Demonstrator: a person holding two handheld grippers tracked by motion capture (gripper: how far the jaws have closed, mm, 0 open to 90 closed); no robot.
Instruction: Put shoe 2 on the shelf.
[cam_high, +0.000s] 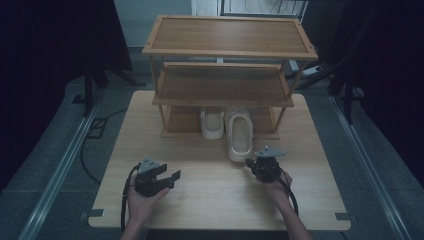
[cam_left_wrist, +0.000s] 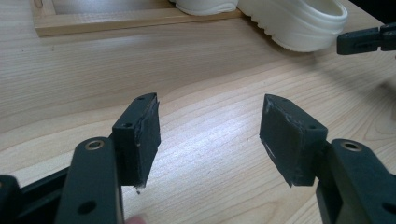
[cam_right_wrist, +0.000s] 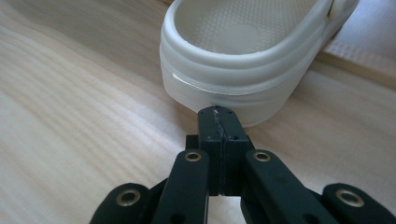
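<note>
I am looking at the cream clog (cam_high: 240, 137) nearest my right gripper (cam_high: 250, 162); it is lying on the table (cam_high: 210, 195) with its heel pointing toward me and its toe reaching under the bottom shelf of the wooden rack (cam_high: 225, 55). In the right gripper view the heel of this clog (cam_right_wrist: 243, 70) is sitting just beyond the gripper's (cam_right_wrist: 218, 114) tips, very close, though I cannot tell whether they are touching it. Those jaws are pressed flat together with nothing between them.

A second cream clog (cam_high: 212, 125) is sitting just to the left of the first, tucked further back on the bottom shelf.

My left gripper (cam_high: 172, 177) is resting well to the left, near the table's near edge, its jaws spread wide and gripping nothing; in the left gripper view bare wood is showing between them (cam_left_wrist: 210, 135).

The stretch of table between the two grippers is lying open, and so are the left and right margins beside the rack. The rack's legs and its low frame are closing off the far side around the clogs.

I am making out no brand or writing on the clogs, rack or grippers.
</note>
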